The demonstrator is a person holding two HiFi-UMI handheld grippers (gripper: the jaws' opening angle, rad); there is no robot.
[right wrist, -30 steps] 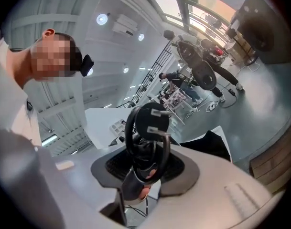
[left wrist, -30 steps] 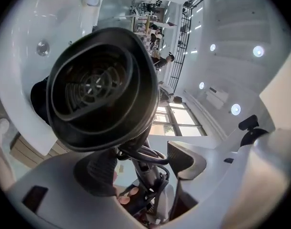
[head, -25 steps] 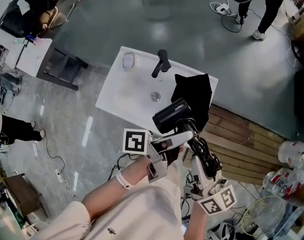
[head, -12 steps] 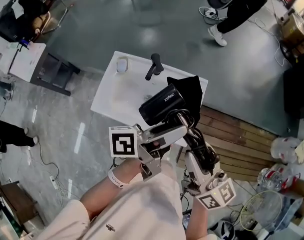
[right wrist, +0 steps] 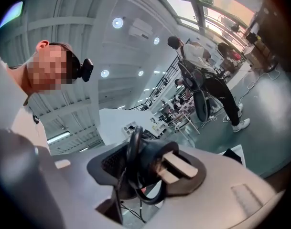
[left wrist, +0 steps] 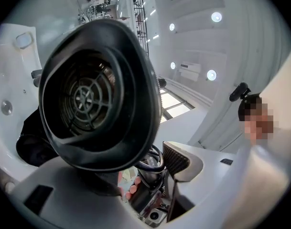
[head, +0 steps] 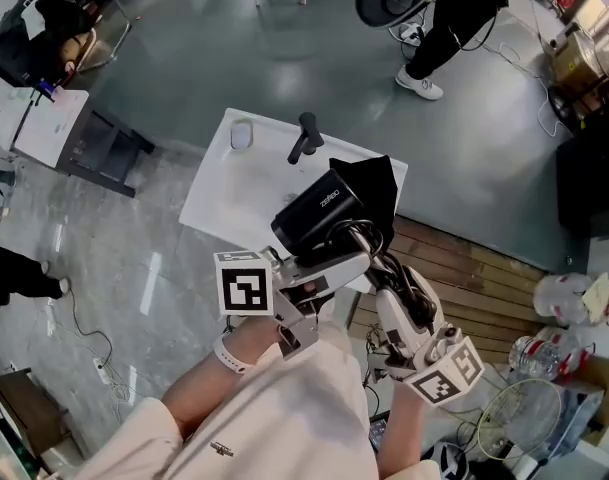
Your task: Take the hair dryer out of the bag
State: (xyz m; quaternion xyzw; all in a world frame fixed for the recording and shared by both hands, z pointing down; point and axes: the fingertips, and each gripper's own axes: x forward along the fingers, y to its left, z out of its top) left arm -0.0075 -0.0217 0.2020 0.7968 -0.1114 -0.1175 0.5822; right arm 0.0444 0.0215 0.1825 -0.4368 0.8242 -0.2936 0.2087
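Hair dryer (head: 319, 215) w/ coiled cord (head: 409, 293), out of blk bag (head: 379, 183), over sink (head: 219, 183)

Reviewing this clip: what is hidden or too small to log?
- Inside of the black fabric bag: head view, the black hair dryer overlaps it.
- White lettering on the dryer: head view, too small to read.
- Small pale object on the white sink counter: head view, too small to identify.
- Plug of the coiled black cord: lost in the coil, every view.

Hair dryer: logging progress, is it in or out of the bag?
Out. The dryer is lifted in the air, its whole body and cord-wrapped handle exposed, while the black bag lies limp on the sink below.
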